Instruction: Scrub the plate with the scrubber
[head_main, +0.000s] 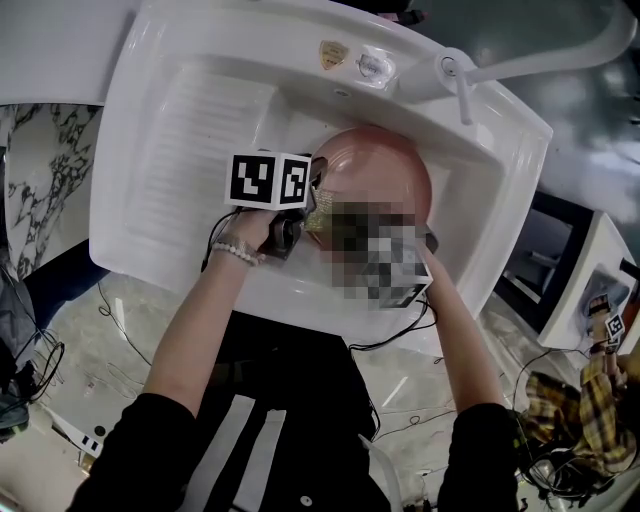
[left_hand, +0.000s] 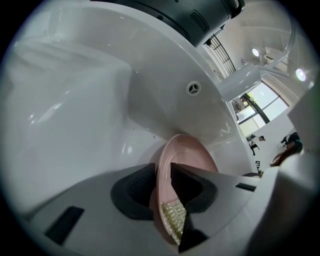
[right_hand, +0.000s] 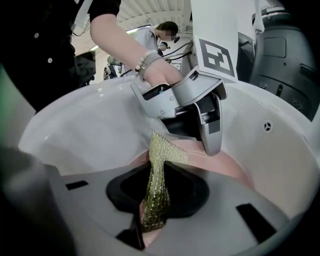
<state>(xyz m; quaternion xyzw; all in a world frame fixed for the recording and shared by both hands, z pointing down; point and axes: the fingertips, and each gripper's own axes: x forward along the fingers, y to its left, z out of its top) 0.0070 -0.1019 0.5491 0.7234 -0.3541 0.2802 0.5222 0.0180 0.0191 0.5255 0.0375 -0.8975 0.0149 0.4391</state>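
A pink plate (head_main: 385, 165) leans on its edge in the basin of a white sink (head_main: 150, 60). My left gripper (head_main: 316, 198) reaches to the plate's near-left rim. In the left gripper view its jaws (left_hand: 162, 185) stand open astride that rim, and the plate (left_hand: 187, 155) runs up between them. My right gripper (right_hand: 150, 202) is shut on a gold mesh scrubber (right_hand: 157, 170), which stretches up onto the plate (right_hand: 220, 165) just below the left gripper (right_hand: 195, 127). The scrubber (head_main: 320, 218) shows beside the marker cube; a mosaic patch covers the right gripper in the head view.
The faucet (head_main: 520, 62) arches over the sink's far right corner. A ribbed washboard slope (head_main: 205, 125) fills the sink's left side. An overflow hole (left_hand: 193, 88) sits in the basin wall. Cables lie on the floor, and another person in a plaid sleeve (head_main: 590, 410) is at the right.
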